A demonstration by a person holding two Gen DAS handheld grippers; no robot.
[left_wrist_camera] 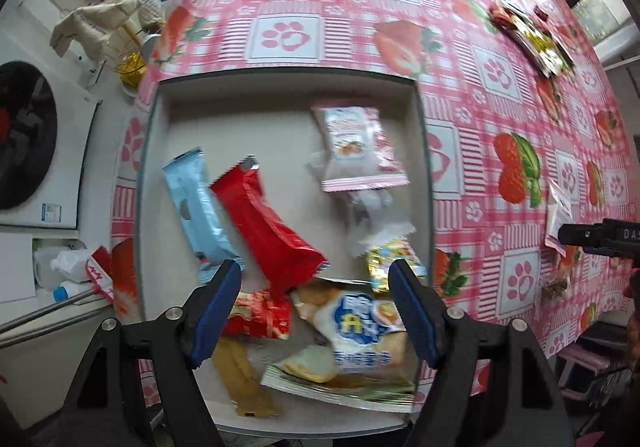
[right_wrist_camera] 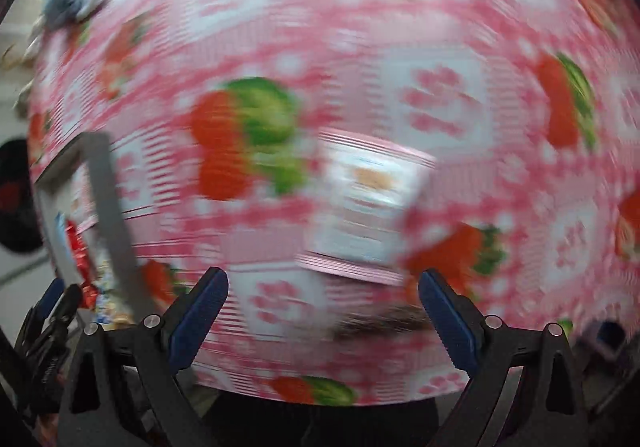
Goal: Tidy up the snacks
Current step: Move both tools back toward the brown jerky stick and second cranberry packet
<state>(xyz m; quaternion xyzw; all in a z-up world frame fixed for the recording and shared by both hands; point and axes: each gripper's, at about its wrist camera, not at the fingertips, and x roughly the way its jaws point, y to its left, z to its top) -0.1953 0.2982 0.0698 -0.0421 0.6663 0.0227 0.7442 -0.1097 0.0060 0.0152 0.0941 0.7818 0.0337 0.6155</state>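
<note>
Both blue-padded claws sit nearest the lens. Your left gripper (left_wrist_camera: pixel 314 279) stands apart and empty, pointing down over the grey tray (left_wrist_camera: pixel 144 167), where the sorted snacks already lie. Working left to right in the tray: the light-blue bar (left_wrist_camera: pixel 198 207) and the red bar (left_wrist_camera: pixel 268 231) lie side by side, their long axes running from upper left to lower right, while the pink-and-white packet (left_wrist_camera: pixel 356 147) lies close to the tray's right wall.

Your right gripper (right_wrist_camera: pixel 323 299) is also apart, with nothing between the pads. Ahead of it, on the strawberry tablecloth (right_wrist_camera: pixel 440 95), lies a pink-edged white sachet (right_wrist_camera: pixel 368 207) — blurred, flat, well outside the tray. Its long axis appears to run roughly away from the claw, tilted slightly.

Expect a light, soft, crinkly pouch with slick film. Grip across the narrow width near the middle — not the crimped ends.
</note>
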